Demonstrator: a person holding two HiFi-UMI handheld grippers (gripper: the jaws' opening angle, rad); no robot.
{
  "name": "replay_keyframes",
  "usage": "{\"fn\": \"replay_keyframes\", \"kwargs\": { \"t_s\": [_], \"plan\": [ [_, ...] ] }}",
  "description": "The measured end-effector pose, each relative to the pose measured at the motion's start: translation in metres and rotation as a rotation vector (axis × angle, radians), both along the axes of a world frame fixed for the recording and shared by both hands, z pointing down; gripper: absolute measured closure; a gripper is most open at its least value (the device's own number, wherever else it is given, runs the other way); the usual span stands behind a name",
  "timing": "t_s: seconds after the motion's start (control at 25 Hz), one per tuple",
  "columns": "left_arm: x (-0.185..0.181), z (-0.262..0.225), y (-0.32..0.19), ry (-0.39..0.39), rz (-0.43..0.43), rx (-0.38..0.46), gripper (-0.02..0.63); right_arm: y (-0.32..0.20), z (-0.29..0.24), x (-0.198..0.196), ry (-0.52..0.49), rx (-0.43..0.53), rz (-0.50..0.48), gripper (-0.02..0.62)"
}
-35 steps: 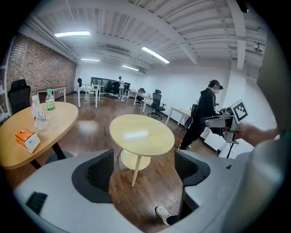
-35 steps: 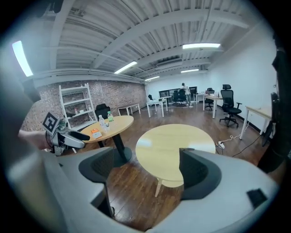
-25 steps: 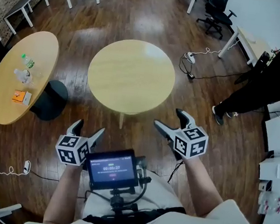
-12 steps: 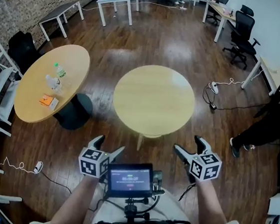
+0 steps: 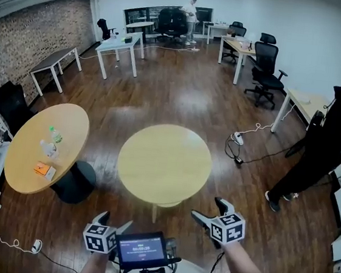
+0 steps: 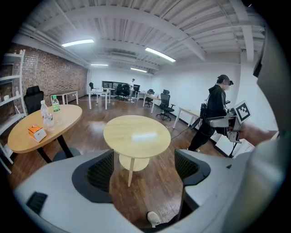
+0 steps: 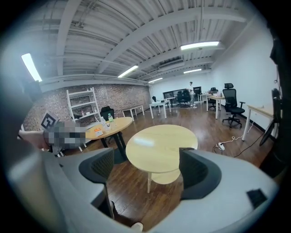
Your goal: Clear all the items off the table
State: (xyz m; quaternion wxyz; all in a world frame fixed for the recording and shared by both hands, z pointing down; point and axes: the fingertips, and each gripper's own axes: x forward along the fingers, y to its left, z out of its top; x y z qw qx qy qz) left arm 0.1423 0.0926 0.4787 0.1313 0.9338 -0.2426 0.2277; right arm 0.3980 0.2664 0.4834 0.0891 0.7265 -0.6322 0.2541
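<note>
A bare round wooden table (image 5: 164, 163) stands just ahead of me. To its left, an oval table (image 5: 29, 172) carries a green-capped bottle (image 5: 54, 134), a clear bottle (image 5: 48, 147) and an orange box (image 5: 44, 170). My left gripper (image 5: 113, 221) and right gripper (image 5: 209, 208) hover low in front of me, short of the round table, both open with nothing between the fingers. The left gripper view shows the open left gripper (image 6: 144, 168) facing the round table (image 6: 136, 132). From the right gripper view, the right gripper (image 7: 148, 170) also points at the round table (image 7: 161, 141).
A person in black (image 5: 325, 144) stands at the right near a white desk. A power strip and cable (image 5: 238, 136) lie on the wooden floor. Office chairs (image 5: 265, 67) and white desks fill the back. A small monitor (image 5: 140, 250) sits between my arms.
The head view has tilted upward, taking in more of the room; both grippers now sit lower in the frame. Both stay open and empty.
</note>
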Motion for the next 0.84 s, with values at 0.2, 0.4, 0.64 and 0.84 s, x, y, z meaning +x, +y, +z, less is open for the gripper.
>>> {"fn": "replay_keyframes", "kwargs": {
  "t_s": [0.2, 0.4, 0.64, 0.84],
  "plan": [
    [0.000, 0.004, 0.000, -0.009, 0.012, 0.006, 0.184, 0.007, 0.000, -0.011, 0.014, -0.035, -0.013, 0.138],
    [0.019, -0.014, -0.007, 0.008, 0.034, 0.034, 0.184, -0.003, -0.004, -0.011, 0.024, -0.047, -0.034, 0.138],
    [0.019, -0.010, -0.002, -0.008, 0.033, 0.007, 0.184, -0.008, -0.004, -0.017, 0.021, -0.065, -0.054, 0.139],
    [0.023, -0.009, -0.006, -0.006, 0.040, 0.011, 0.184, -0.015, -0.008, -0.014, 0.038, -0.058, -0.055, 0.140]
  ]
}}
